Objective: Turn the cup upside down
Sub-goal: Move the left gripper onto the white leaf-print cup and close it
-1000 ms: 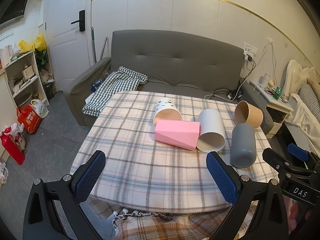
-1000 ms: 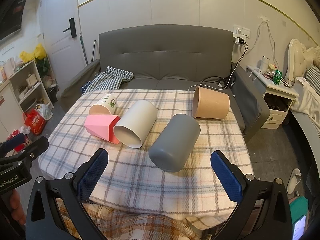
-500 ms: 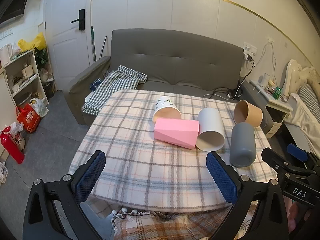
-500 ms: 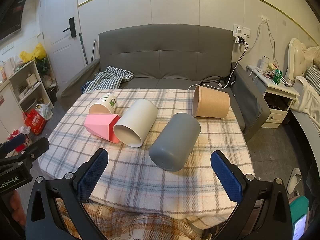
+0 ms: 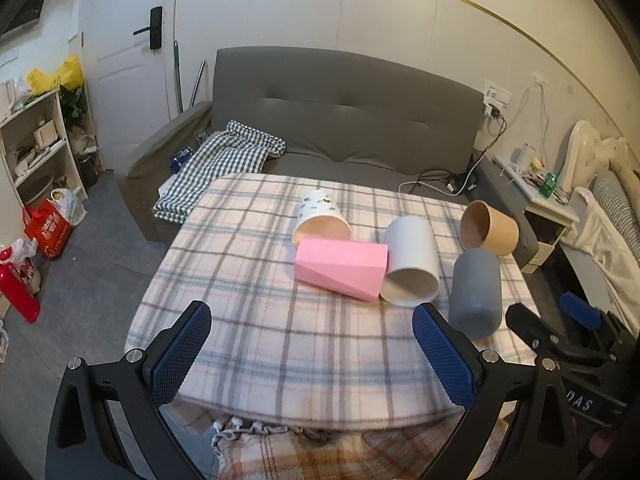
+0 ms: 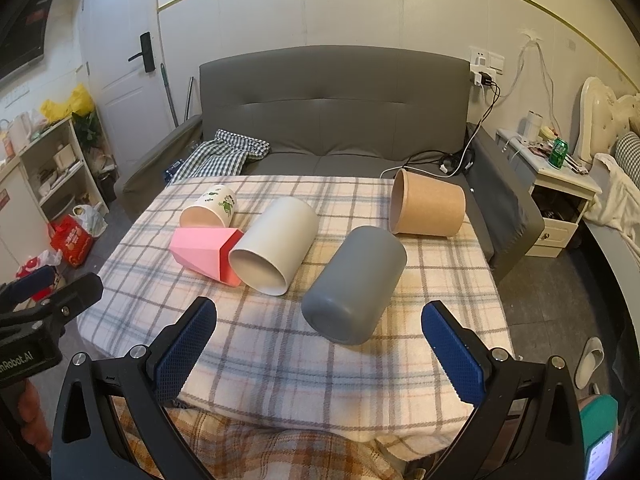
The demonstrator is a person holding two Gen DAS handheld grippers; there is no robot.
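Holding both claws spread wide and empty at the near edge, left claw (image 5: 312, 354) and right claw (image 6: 320, 350), you risk nudging the grey cup (image 6: 354, 284) lying on its side ahead; it could roll on the soft plaid cloth over the tabletop (image 6: 280, 344) into the white cup (image 6: 274, 246). Beyond stands a grey sofa (image 6: 332, 120).

"DAS" on right gripper (image 5: 576, 344); "nRobot.AI" on left gripper (image 6: 36, 320).
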